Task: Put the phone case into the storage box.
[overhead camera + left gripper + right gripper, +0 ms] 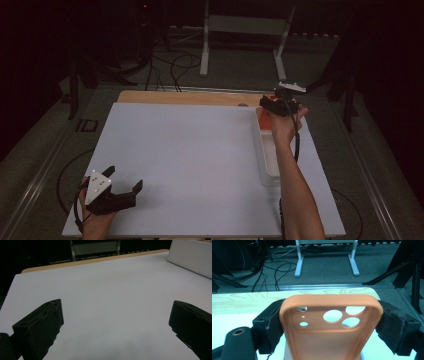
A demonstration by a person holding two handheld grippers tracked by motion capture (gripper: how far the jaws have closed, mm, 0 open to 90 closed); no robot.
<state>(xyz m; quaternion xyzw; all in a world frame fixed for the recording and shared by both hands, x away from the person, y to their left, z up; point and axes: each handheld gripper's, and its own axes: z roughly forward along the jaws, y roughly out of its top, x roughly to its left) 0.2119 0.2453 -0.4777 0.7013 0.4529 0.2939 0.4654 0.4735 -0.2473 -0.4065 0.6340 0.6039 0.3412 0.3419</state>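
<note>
In the high view the right gripper (280, 102) and hand (283, 125) hide most of the orange case (264, 116), and the arm covers part of the tray (265, 165). In the right gripper view the case's (329, 340) lower end is cut off by the bottom edge, its sides covered by the jaws

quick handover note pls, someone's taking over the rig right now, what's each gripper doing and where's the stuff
Right gripper: jaws shut on the sides of the orange phone case, held above the far end of the white tray at the table's right edge.
Left gripper: jaws open, holding nothing, over the near left corner of the white board.
Done: case is gripped and up off the surface.
Left: probably set the case down somewhere; whether the tray holds anything else cannot be told.
</note>
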